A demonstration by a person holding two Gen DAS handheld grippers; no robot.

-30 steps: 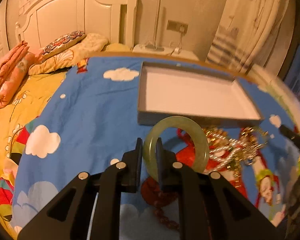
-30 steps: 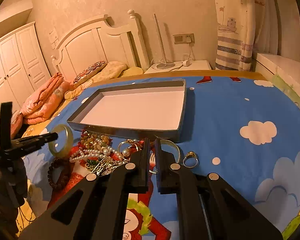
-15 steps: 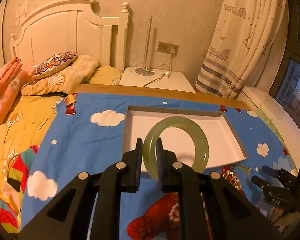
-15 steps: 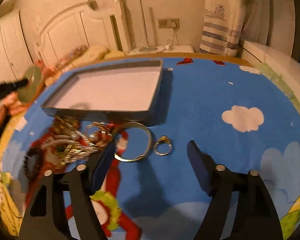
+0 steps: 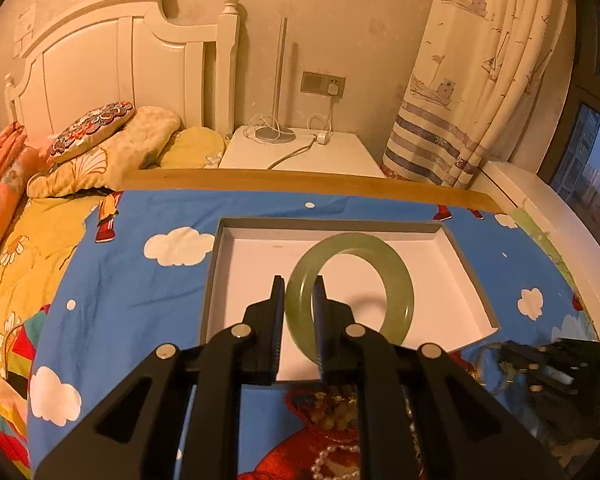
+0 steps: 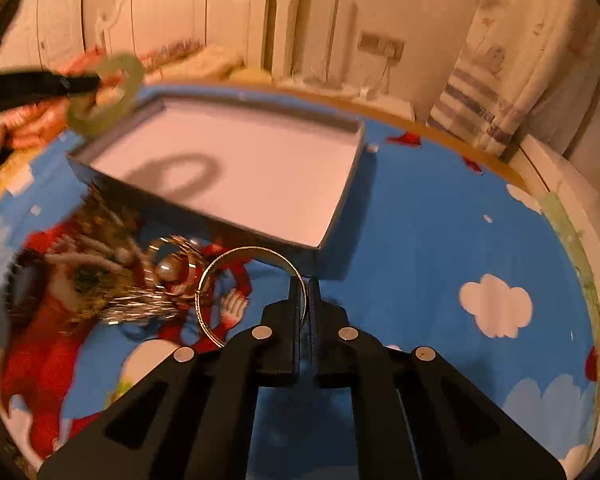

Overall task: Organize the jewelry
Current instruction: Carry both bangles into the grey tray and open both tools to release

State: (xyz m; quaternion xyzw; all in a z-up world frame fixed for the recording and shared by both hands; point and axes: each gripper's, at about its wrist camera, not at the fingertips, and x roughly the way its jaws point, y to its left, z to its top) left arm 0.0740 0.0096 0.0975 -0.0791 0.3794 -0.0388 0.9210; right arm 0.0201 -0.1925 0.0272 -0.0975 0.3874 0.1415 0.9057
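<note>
The left gripper (image 5: 298, 300) pinches the pale green jade bangle (image 5: 350, 294) in the air over the shallow grey-walled white tray (image 5: 466, 276), so lowering and releasing comes next. The right gripper (image 6: 305, 300) has clamped the thin gold bangle's (image 6: 220, 268) rim, near the tangled pearl-and-gold jewellery heap (image 6: 112, 276) on the blue cloud-print sheet (image 6: 420, 240). Beyond stand a white headboard (image 5: 112, 64) and striped curtain (image 5: 460, 92).

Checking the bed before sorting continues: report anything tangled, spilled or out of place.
The jewelry pile lies in a tangled heap on the blue bedspread, beside the empty tray rather than in it: pearls, chains and beads knotted together. Nothing looks broken.
</note>
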